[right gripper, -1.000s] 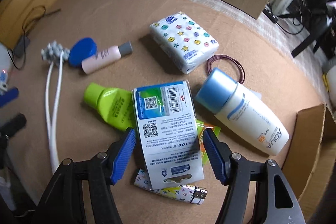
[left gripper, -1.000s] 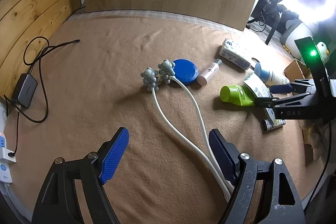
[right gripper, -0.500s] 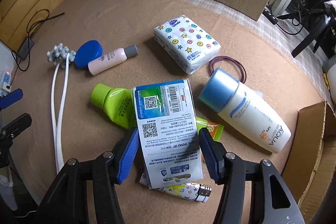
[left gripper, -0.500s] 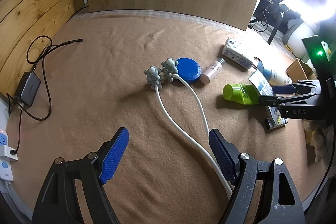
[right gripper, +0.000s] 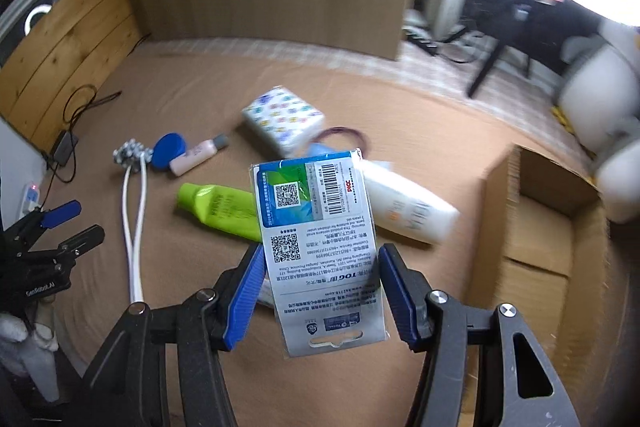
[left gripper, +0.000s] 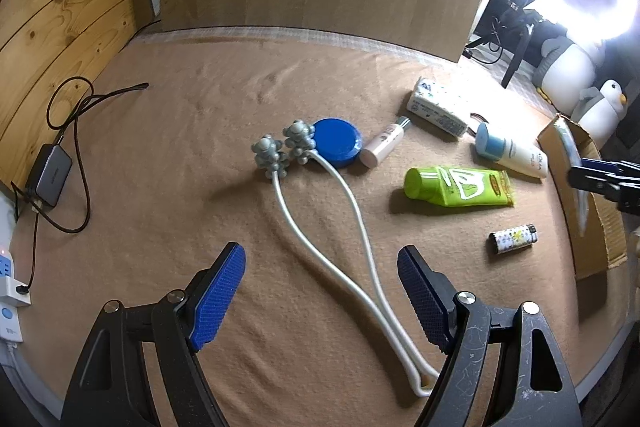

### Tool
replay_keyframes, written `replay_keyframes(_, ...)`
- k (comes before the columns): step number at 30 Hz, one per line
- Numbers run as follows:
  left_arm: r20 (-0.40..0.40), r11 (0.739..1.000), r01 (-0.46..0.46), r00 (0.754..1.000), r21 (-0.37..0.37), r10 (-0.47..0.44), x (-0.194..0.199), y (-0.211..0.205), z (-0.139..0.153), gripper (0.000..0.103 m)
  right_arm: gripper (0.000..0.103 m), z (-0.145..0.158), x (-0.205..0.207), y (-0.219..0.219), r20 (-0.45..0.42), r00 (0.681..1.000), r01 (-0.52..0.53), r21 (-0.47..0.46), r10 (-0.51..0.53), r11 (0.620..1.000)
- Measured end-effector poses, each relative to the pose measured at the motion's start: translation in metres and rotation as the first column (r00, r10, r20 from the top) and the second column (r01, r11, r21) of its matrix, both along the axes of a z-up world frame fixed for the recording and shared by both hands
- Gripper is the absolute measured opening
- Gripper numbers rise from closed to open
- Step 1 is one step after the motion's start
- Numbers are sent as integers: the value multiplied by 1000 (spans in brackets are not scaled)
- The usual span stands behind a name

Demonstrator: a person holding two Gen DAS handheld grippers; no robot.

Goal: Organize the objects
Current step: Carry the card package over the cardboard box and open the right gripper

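My right gripper [right gripper: 322, 259] is shut on a flat printed packet [right gripper: 316, 227] with barcodes, held up off the brown cloth, tilted, beside the open cardboard box [right gripper: 540, 227]. In the left wrist view the packet [left gripper: 576, 183] shows edge-on at the box [left gripper: 600, 231]. My left gripper [left gripper: 320, 267] stands open and empty above the looped handle of a white massager [left gripper: 320, 187] with grey knobbed heads. On the cloth lie a green tube [left gripper: 456, 187], a white bottle with a blue cap [left gripper: 512, 151], a patterned lighter [left gripper: 514, 239], a blue round tin [left gripper: 336, 143], a small pink bottle [left gripper: 384, 147] and a tissue pack [left gripper: 436, 107].
A charger [left gripper: 50, 175] with a black cable and a white power strip [left gripper: 8, 291] sit at the left edge. Wooden boards close the back and left. A purple hair tie [right gripper: 340, 137] lies by the tissues. Penguin plush toys [left gripper: 600, 107] and a bright ring light stand at the right.
The right gripper's jaws closed on the packet, then lifted it off the green tube and lighter and carried it right, up to the box. The left gripper stayed put.
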State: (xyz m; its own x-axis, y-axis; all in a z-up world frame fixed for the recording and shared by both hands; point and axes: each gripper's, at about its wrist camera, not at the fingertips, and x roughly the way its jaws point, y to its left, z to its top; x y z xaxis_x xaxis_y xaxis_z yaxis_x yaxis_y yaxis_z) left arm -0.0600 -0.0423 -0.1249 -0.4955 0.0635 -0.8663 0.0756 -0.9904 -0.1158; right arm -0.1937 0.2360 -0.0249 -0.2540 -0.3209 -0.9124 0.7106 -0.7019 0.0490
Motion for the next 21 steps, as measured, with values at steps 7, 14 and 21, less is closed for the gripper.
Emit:
replay_keyframes(7,-5,1000,2,1000,-4,-2,-1,12,2,82,54,10,-28,80,-23,987,157,-7,-157,988)
replay_keyframes(14,2,1000,20,1000,-16,-20,-1,36,1,82,54,-1,-57,147,-24,958,287,24,-287,958)
replay_keyframes(21,-2,1000,19,1000,-17,-19,0,48,3,82,56,-9,-67,174,-4,948,318,25,-318,948)
